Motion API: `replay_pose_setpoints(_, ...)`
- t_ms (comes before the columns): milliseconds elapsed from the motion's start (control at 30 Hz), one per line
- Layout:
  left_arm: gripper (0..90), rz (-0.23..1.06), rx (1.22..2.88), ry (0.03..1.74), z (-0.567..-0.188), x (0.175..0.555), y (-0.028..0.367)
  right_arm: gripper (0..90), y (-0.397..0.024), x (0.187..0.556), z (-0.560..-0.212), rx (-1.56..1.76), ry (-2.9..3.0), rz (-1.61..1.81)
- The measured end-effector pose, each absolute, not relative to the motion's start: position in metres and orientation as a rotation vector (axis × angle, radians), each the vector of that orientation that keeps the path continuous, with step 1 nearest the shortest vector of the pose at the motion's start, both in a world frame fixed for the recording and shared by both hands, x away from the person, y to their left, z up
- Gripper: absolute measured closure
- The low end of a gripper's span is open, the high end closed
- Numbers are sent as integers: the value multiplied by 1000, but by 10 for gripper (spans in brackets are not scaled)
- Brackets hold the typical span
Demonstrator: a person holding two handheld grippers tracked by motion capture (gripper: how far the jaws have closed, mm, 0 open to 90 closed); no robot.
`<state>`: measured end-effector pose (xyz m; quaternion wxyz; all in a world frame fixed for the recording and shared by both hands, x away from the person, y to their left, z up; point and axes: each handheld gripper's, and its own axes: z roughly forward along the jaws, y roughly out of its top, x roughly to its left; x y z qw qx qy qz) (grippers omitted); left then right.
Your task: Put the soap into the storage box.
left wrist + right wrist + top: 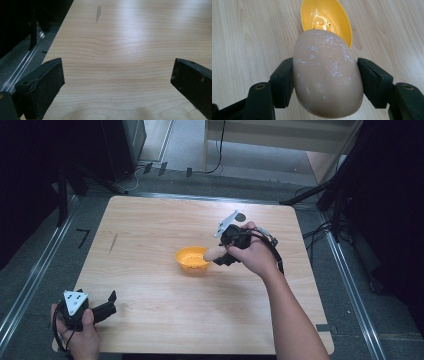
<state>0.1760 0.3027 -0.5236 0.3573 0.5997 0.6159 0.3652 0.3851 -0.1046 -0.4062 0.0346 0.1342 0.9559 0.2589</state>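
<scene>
Near us, at the front left corner of the table (150, 320), our left gripper (102, 307) rests low with its jaws spread wide and nothing between them. Farther out, near the middle, our right gripper (220, 256) pinches a smooth tan egg-shaped lump (328, 75) by both sides, and its tip pokes over the near rim of the yellow bowl (191, 258). We think it goes in the bowl, so we should move it over the middle, go low, then let go gently.
</scene>
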Motion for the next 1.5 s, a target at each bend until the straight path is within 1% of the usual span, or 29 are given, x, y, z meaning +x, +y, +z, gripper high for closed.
replay_pose_setpoints(367,0,937,1546,1590,-524,176,303,352,-82,394,-411,400,2948,803)
replay_pose_setpoints(1500,0,917,1537,1593,-523,176,305,353,-43,412,-439,404,2972,825)
